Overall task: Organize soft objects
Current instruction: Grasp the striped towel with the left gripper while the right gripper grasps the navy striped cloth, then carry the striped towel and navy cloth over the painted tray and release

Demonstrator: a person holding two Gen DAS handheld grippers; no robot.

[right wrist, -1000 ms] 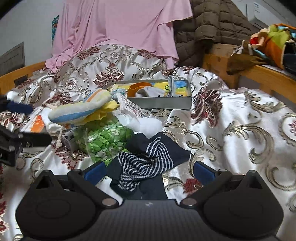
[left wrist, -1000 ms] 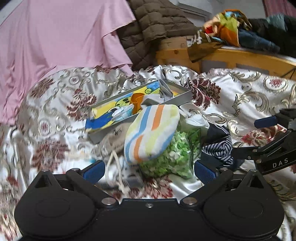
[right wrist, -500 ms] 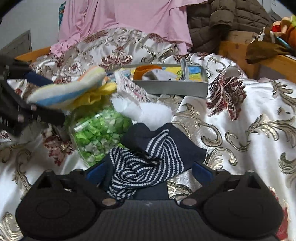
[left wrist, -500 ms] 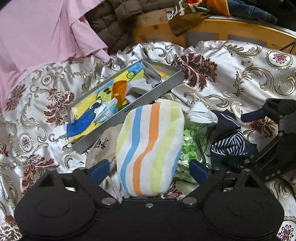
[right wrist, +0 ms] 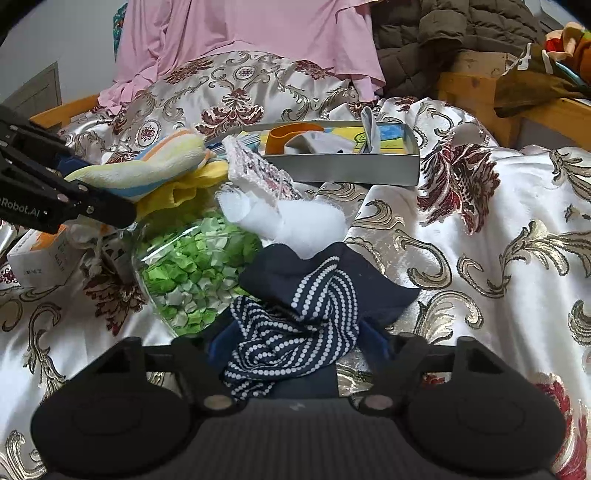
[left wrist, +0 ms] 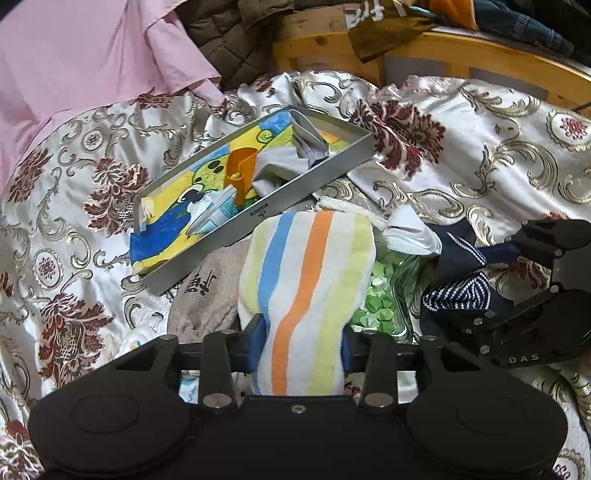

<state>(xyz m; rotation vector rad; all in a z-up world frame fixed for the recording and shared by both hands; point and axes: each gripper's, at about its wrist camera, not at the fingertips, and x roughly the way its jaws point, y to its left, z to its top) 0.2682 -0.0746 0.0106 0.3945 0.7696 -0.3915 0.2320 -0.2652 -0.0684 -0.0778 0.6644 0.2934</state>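
A striped cloth (left wrist: 306, 280) in white, blue, orange and yellow lies on the pile. It runs forward from between my left gripper (left wrist: 301, 343), whose closing blue pads pinch its near end. In the right wrist view, a navy cloth with white dotted stripes (right wrist: 299, 317) is bunched between the pads of my right gripper (right wrist: 295, 345), which is closing on it. Both cloths rest on a satin floral bedspread (right wrist: 480, 229). Behind them, a grey tray (left wrist: 303, 199) holds grey cloth and an orange piece.
A clear bag of green paper bits (right wrist: 192, 269) sits between the two cloths, with white stuffing (right wrist: 295, 221) and a yellow cloth (right wrist: 184, 188) behind it. A beige pouch (left wrist: 207, 291) lies left of the striped cloth. Pink sheet (right wrist: 240, 33) and wooden bed frame (left wrist: 461, 51) stand behind.
Both grippers moved forward over their cloths and their jaws narrowed. The striped cloth now sits pinched in the left pads. The navy cloth went from flat to bunched between the right pads.
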